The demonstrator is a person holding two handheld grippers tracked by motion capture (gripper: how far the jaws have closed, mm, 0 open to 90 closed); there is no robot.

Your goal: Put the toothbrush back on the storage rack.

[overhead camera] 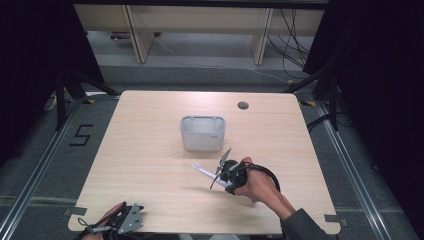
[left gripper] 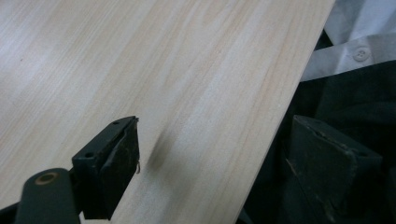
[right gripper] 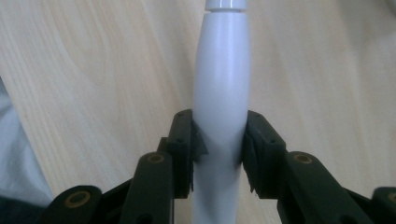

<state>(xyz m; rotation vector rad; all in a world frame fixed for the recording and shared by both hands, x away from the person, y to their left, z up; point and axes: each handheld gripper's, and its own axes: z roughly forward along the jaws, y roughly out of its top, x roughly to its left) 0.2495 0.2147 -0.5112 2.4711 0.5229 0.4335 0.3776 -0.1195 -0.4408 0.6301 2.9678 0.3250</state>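
The white handle [right gripper: 220,93], a smooth rounded stick like the body of a toothbrush or pen, sits clamped between the two black jaws of the right hand-held gripper [right gripper: 219,140], which press on its thicker part from either side. Seen along that gripper, the handle's long axis runs straight out ahead of the jaws, in line with them, narrowing to a collar at the far end. In the high view the same handle [overhead camera: 204,172] points from the right hand-held gripper [overhead camera: 223,174] up and to the left, low over the worktop [overhead camera: 150,150], and whether its tip touches the wood cannot be told.

The grey bin [overhead camera: 202,133] is the landmark here: the handle lies just in front of it, on the person's side and slightly to the right, with its free end aimed roughly past the bin's near left corner. The bin's open top faces up, so I judge the coming move turns on lifting the handle and swinging its axis toward upright before it can go in.

The left hand-held gripper [overhead camera: 127,220] rests well away from the bin at the worktop's near edge; its jaws stand wide apart with nothing between them [left gripper: 224,163]. The right hand is plainly the nearer one.
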